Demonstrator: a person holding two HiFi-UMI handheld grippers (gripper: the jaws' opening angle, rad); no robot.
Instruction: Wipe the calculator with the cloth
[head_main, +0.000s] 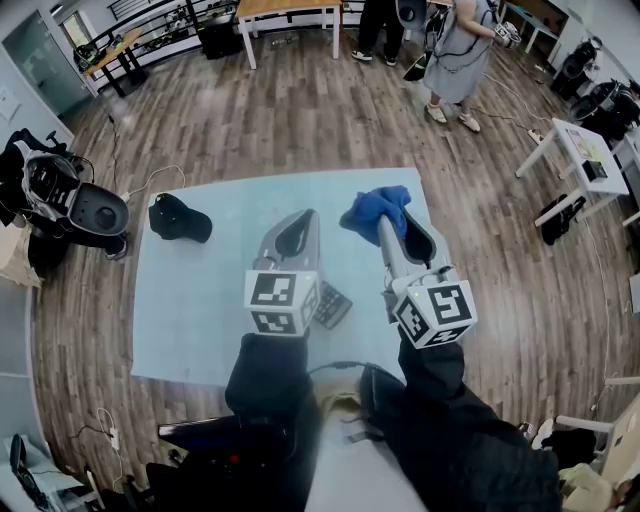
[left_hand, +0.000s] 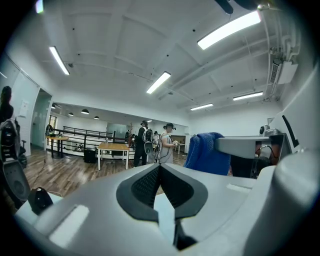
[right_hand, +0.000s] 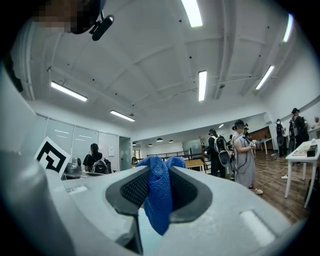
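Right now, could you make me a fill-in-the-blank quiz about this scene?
The right hand-held gripper is shut on a ___ cloth.
The left hand-held gripper is shut and holds ___.
The cap left of the calculator is ___.
Missing words: blue; nothing; black.

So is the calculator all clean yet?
Not yet. Done: the right gripper has grabbed the blue cloth. Right now it holds the cloth up in the air, off the calculator on the table. The left gripper is shut and empty. Left: all the wiping.
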